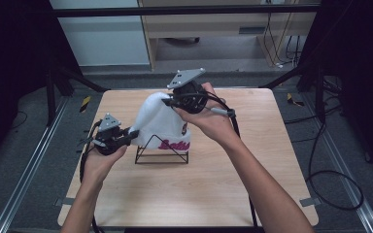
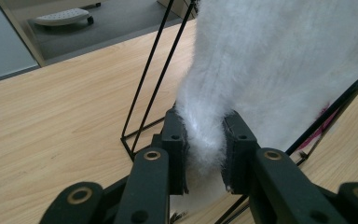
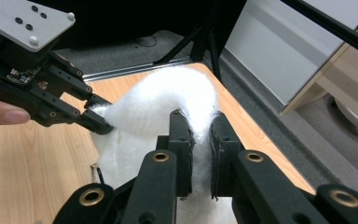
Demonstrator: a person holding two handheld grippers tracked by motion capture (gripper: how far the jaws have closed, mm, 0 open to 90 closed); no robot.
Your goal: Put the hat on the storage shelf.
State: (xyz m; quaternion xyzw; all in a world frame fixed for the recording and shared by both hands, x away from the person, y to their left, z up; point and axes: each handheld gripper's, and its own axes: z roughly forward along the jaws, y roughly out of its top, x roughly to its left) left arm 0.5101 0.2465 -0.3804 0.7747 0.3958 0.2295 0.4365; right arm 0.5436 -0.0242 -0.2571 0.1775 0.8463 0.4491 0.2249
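**Both grippers pinching a white knit beanie over a wire stand**

A white fuzzy beanie (image 1: 161, 124) with pink lettering on its cuff is sitting draped over a black wire stand (image 1: 162, 154), near the middle of the wooden table (image 1: 213, 194).

The left gripper (image 1: 132, 134) is coming in from the hat's left side, low down. In the left gripper view its jaws are closing narrowly on a bunched fold of the white knit (image 2: 205, 135), with the stand's thin black rods (image 2: 154, 79) rising just behind and the tabletop (image 2: 56, 116) running beneath.

The right gripper (image 1: 167, 102) is reaching over the hat's top, raised above the table. In the right gripper view its jaws are clamping a ridge of the crown (image 3: 200, 119), pads pressing fabric on both sides. The left gripper (image 3: 98, 122) is showing across the hat there, its tips buried in the knit edge, a fingertip (image 3: 2, 112) resting behind it.
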